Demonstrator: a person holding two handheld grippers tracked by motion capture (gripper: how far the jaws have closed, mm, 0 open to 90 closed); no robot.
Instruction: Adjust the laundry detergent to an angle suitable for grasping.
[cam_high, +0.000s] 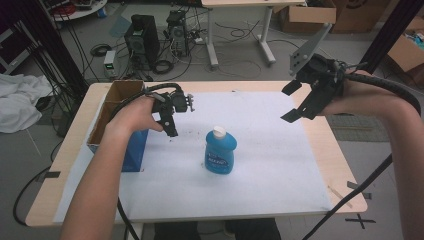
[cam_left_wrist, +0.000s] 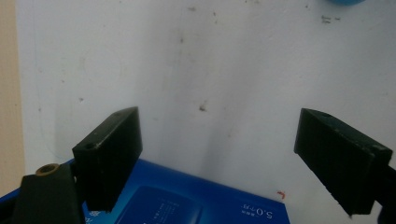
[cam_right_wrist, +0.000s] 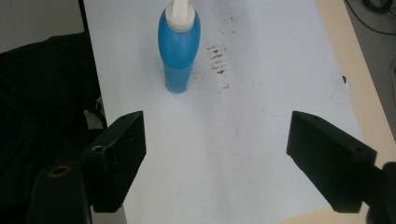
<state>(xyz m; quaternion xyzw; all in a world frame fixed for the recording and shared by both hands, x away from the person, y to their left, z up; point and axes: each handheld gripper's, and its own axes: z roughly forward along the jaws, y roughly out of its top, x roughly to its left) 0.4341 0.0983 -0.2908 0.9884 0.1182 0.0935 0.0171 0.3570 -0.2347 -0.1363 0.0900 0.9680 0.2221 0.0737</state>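
While both hands hang above it, the wooden table (cam_high: 75, 150) carries a white mat (cam_high: 280, 165) that covers most of the top, leaving bare wood strips along the left, right and far edges. Large open stretch of mat sits right of centre and toward the near edge, nothing on it. At the table's left edge a cardboard box (cam_high: 112, 102) stands open-topped, blue on its near side (cam_high: 134, 150), right at the mat's left border. A blue bottle (cam_high: 220, 150) with a white cap stands upright near mat centre, apart from the box, free room all round it; the right gripper view shows it far ahead near the mat's near edge.

Left gripper (cam_high: 170, 117) hovers just beside the box's right side, jaws spread wide, nothing between them; its own view looks down on stained mat with the blue box face at bottom.

Right gripper (cam_high: 295, 102) is raised over the far right part of the mat, well apart from the bottle, jaws wide and empty, close to the table's right edge.
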